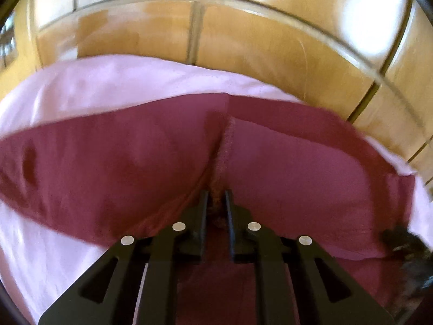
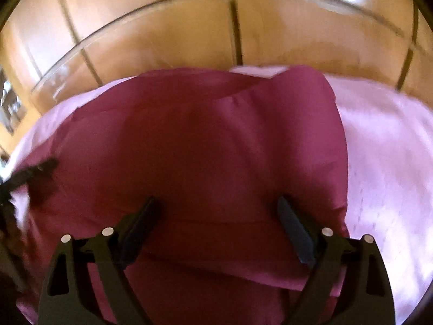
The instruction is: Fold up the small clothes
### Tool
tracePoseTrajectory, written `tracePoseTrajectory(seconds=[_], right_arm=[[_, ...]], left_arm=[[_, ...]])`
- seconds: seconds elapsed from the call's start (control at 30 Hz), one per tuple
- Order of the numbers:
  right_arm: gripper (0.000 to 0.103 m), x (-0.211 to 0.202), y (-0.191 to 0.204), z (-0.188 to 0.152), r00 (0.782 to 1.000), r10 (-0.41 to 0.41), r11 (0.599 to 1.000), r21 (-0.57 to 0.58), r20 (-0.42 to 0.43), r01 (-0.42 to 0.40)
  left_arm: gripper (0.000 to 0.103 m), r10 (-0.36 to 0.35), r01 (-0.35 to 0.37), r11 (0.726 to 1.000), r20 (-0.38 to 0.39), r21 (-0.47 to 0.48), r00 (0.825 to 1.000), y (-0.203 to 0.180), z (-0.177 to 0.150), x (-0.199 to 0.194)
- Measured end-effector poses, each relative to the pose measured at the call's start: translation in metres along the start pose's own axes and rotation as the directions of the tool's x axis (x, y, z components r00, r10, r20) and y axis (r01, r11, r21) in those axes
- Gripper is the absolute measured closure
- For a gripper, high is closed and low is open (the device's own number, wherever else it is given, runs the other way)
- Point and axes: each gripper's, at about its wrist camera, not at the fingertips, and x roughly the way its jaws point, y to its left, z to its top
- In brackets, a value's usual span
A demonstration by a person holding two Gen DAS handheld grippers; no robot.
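Observation:
A maroon garment [image 1: 130,168] lies on a pale pink cloth [image 1: 108,86], with a seam running down its middle toward me. My left gripper [image 1: 216,197] is shut on a bunched fold of the maroon garment at that seam. In the right wrist view the same maroon garment [image 2: 205,146] fills the centre, partly folded, with a flap at its far right. My right gripper [image 2: 219,203] is open and hovers just over the garment, with nothing between its fingers. The other gripper shows as a dark blur at the left edge [image 2: 29,173].
The pink cloth [image 2: 384,146] covers a glass-topped wooden table [image 1: 243,43] whose curved glass edge runs behind the cloth. Wooden panels with dark joints lie beyond. A dark blurred gripper part [image 1: 406,246] sits at the right edge of the left wrist view.

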Motion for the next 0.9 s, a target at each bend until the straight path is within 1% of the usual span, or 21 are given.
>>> tracePoseTrajectory(seconds=[0.07, 0.1, 0.17, 0.2, 0.23, 0.3, 0.33, 0.37, 0.4, 0.43, 0.5, 0.53, 0.57, 0.6, 0.67, 0.73, 0.83, 0.87, 0.9], right_arm=[[0.013, -0.003, 0.002, 0.000, 1.000, -0.011, 1.000, 0.000, 0.004, 0.011], [0.012, -0.010, 0.004, 0.000, 1.000, -0.019, 1.000, 0.006, 0.008, 0.019], [0.010, -0.019, 0.007, -0.005, 0.999, -0.019, 1.000, 0.002, 0.036, 0.019], [0.010, -0.030, 0.011, -0.011, 0.998, -0.007, 1.000, -0.010, 0.056, 0.007], [0.009, -0.035, 0.014, -0.016, 0.998, 0.003, 1.000, -0.016, 0.061, -0.002], [0.008, -0.045, 0.025, -0.031, 0.998, 0.046, 0.999, -0.032, 0.053, -0.044], [0.008, -0.047, 0.031, -0.040, 0.997, 0.063, 0.997, -0.048, 0.042, -0.061], [0.008, -0.048, 0.037, -0.048, 0.997, 0.074, 0.995, -0.065, 0.029, -0.072], [0.008, -0.048, 0.046, -0.058, 0.997, 0.072, 0.994, -0.089, 0.018, -0.070], [0.007, -0.048, 0.051, -0.065, 0.998, 0.065, 0.992, -0.106, 0.015, -0.063], [0.007, -0.046, 0.056, -0.074, 0.998, 0.064, 0.991, -0.115, -0.003, -0.063], [0.007, -0.044, 0.058, -0.076, 0.998, 0.061, 0.992, -0.112, -0.009, -0.062], [0.006, -0.043, 0.059, -0.077, 0.998, 0.056, 0.992, -0.112, -0.011, -0.057], [0.006, -0.042, 0.061, -0.078, 0.999, 0.050, 0.993, -0.111, -0.016, -0.052], [0.004, -0.038, 0.057, -0.078, 0.998, 0.058, 0.994, -0.095, -0.026, -0.060], [0.003, -0.036, 0.057, -0.080, 0.998, 0.064, 0.994, -0.086, -0.026, -0.066], [0.003, -0.039, 0.060, -0.084, 0.998, 0.052, 0.994, -0.098, -0.020, -0.053], [0.003, -0.038, 0.059, -0.084, 0.999, 0.048, 0.994, -0.100, -0.022, -0.050], [0.002, -0.038, 0.059, -0.084, 0.999, 0.046, 0.994, -0.101, -0.022, -0.048]], left_arm=[[0.092, -0.041, 0.042, 0.996, 0.020, -0.078, 0.999, 0.026, -0.005, -0.019], [0.092, -0.049, 0.052, 0.993, 0.027, -0.108, 0.998, 0.037, -0.007, -0.025], [0.092, -0.016, 0.024, 0.981, 0.043, -0.191, 0.999, 0.074, -0.014, -0.042], [0.092, -0.004, 0.015, 0.973, 0.049, -0.229, 0.999, 0.092, -0.017, -0.049], [0.092, 0.014, 0.002, 0.959, 0.054, -0.282, 0.998, 0.118, -0.023, -0.058], [0.092, 0.058, -0.036, 0.937, 0.052, -0.347, 0.997, 0.155, -0.030, -0.068], [0.092, 0.089, -0.064, 0.915, 0.046, -0.399, 0.995, 0.181, -0.035, -0.074], [0.091, 0.105, -0.075, 0.889, 0.042, -0.451, 0.994, 0.203, -0.039, -0.078], [0.082, 0.110, -0.076, 0.869, 0.043, -0.489, 0.993, 0.218, -0.042, -0.082], [0.078, 0.124, -0.074, 0.834, 0.054, -0.547, 0.991, 0.240, -0.046, -0.089], [0.077, 0.151, -0.073, 0.783, 0.075, -0.617, 0.986, 0.273, -0.049, -0.100], [0.077, 0.152, -0.068, 0.770, 0.079, -0.634, 0.985, 0.282, -0.050, -0.102], [0.077, 0.153, -0.061, 0.751, 0.084, -0.657, 0.985, 0.294, -0.050, -0.105], [0.077, 0.152, -0.056, 0.740, 0.085, -0.671, 0.985, 0.300, -0.049, -0.105], [0.077, 0.139, -0.043, 0.703, 0.078, -0.710, 0.987, 0.318, -0.044, -0.103], [0.077, 0.148, -0.043, 0.664, 0.075, -0.747, 0.986, 0.328, -0.038, -0.100], [0.077, 0.142, -0.032, 0.642, 0.078, -0.766, 0.987, 0.336, -0.025, -0.091], [0.077, 0.144, -0.029, 0.637, 0.081, -0.770, 0.986, 0.338, -0.020, -0.088], [0.077, 0.145, -0.026, 0.638, 0.087, -0.769, 0.986, 0.342, -0.016, -0.087]])
